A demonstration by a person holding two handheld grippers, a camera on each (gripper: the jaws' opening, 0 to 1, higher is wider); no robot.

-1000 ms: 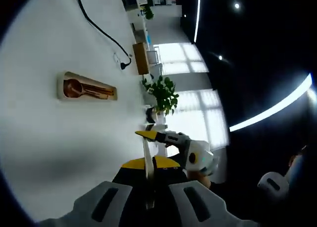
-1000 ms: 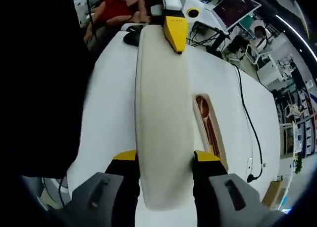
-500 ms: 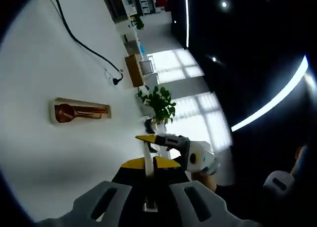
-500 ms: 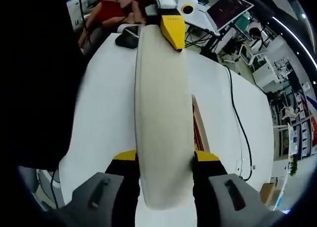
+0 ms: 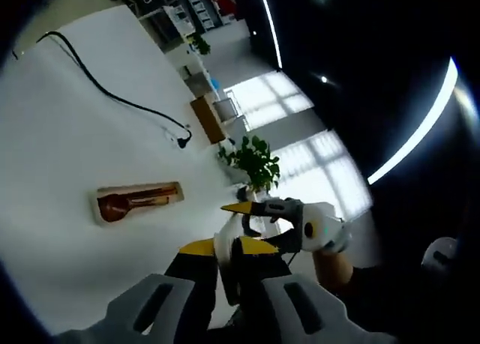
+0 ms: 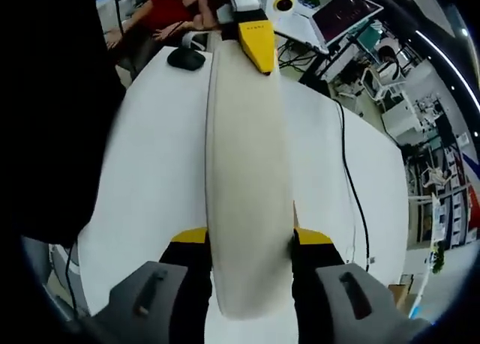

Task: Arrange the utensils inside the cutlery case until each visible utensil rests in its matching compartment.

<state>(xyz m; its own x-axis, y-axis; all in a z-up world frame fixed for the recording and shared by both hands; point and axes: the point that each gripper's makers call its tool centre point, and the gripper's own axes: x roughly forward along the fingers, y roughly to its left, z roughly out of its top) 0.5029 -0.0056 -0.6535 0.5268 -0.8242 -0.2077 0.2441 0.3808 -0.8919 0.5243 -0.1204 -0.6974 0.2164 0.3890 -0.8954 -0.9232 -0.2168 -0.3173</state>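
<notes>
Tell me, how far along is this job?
Done: copper utensils lie in the open case on the table, too small to check compartments. In hand: the left gripper and right gripper clamp the cream lid. Left: probably fitting it.

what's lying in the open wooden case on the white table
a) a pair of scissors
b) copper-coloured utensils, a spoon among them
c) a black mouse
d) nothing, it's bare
b: in the left gripper view the open case holds copper-coloured utensils, with a round spoon bowl at one end.
</notes>
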